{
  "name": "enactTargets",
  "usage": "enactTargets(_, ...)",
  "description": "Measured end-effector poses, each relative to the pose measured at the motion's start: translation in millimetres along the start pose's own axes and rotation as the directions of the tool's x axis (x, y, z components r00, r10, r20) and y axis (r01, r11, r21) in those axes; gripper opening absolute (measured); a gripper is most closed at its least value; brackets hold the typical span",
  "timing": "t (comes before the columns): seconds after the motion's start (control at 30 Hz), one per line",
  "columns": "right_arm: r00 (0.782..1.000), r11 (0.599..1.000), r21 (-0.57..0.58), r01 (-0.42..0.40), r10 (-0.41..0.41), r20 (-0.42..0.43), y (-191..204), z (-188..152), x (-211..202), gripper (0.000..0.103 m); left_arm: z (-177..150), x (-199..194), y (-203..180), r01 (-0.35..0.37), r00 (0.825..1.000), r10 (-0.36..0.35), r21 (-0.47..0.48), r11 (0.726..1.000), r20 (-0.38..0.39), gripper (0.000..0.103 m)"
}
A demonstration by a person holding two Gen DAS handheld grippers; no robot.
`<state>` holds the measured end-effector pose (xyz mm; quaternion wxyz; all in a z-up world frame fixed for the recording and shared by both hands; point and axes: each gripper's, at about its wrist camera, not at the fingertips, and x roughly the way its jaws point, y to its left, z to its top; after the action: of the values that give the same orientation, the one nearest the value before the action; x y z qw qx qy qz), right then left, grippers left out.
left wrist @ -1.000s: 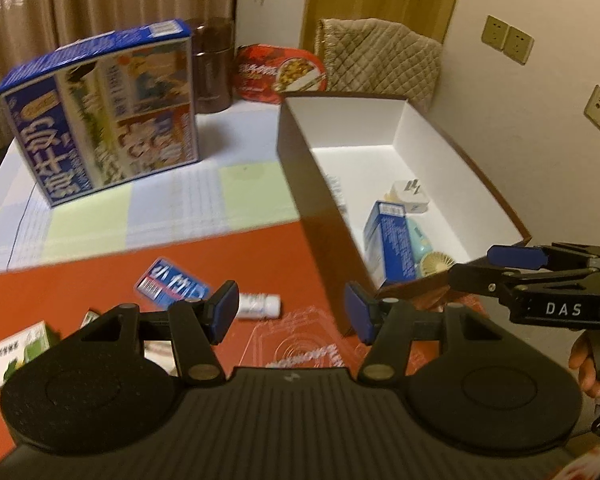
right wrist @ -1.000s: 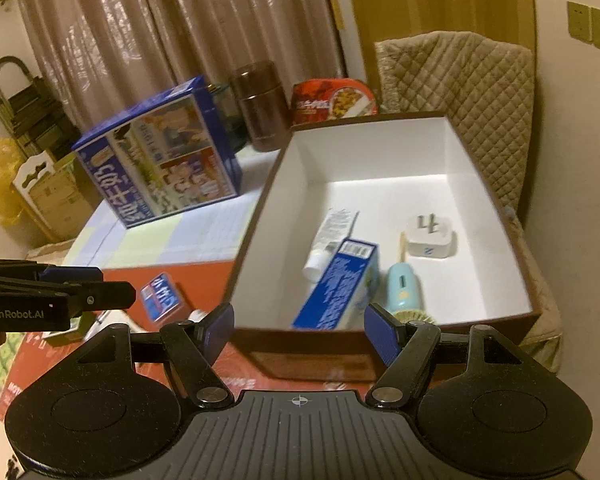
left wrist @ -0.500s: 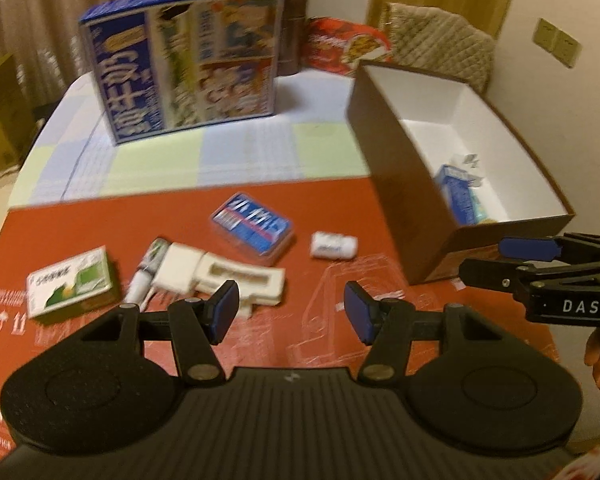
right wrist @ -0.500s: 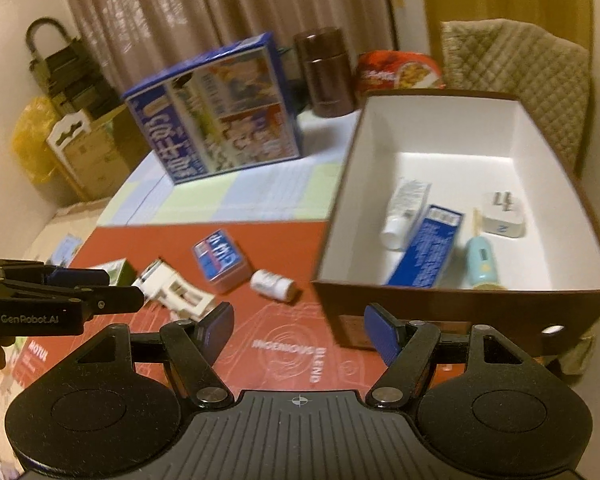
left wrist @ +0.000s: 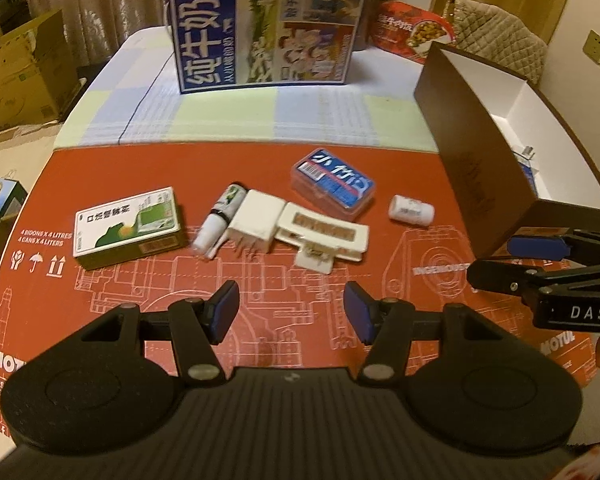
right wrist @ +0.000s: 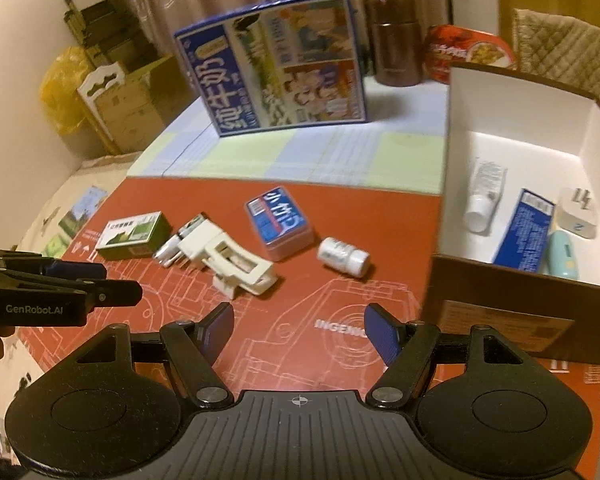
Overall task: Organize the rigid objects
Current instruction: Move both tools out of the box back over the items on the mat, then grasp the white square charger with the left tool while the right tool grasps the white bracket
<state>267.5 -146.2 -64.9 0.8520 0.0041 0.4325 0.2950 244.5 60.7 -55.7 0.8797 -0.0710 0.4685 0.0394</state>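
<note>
Both my grippers hang empty over the red mat

Brown box (right wrist: 516,312) sits right, toothpaste carton inside; on the mat (left wrist: 260,280) lie the green carton (left wrist: 128,226), white clip (left wrist: 300,232), blue case (left wrist: 332,182), small bottle (left wrist: 411,210). Left gripper (left wrist: 292,314) parted, right gripper (right wrist: 298,334) wider, nothing held.

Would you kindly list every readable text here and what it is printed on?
"DAS": right gripper.
"GenRobot.AI": left gripper.
"MOTUL", "INGENIOUS", "4 CANS X 4 LITERS": red mat.
"纯牛奶", "1956": milk carton.
"小竹": blue case.
Green box and white bottle print: too blurred.
</note>
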Motion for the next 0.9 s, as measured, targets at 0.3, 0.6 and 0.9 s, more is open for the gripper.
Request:
enactTargets(0.3, 0.999, 0.997, -0.068, -0.031, 0.031, -0.008, 22.1, 3.3, 30.9, 0.069, -2.2, 16.4, 20.3, 0.012, 1.000, -0.012, 0.013, 1.000, 0.010, 0.053)
enactTargets(0.6, 0.999, 0.990, -0.132, -0.042, 0.040, -0.018, 34.9, 10.2, 62.4, 0.069, 3.6, 38.8, 29.2, 0.038, 0.999, -0.037, 0.064, 0.997, -0.006, 0.052)
enactTargets(0.9, 0.999, 0.981, -0.190, -0.025, 0.018, -0.035, 41.0, 17.6, 93.8, 0.069, 12.4, 60.6, 35.2, 0.055, 0.998, -0.054, 0.130, 0.990, -0.011, 0.052)
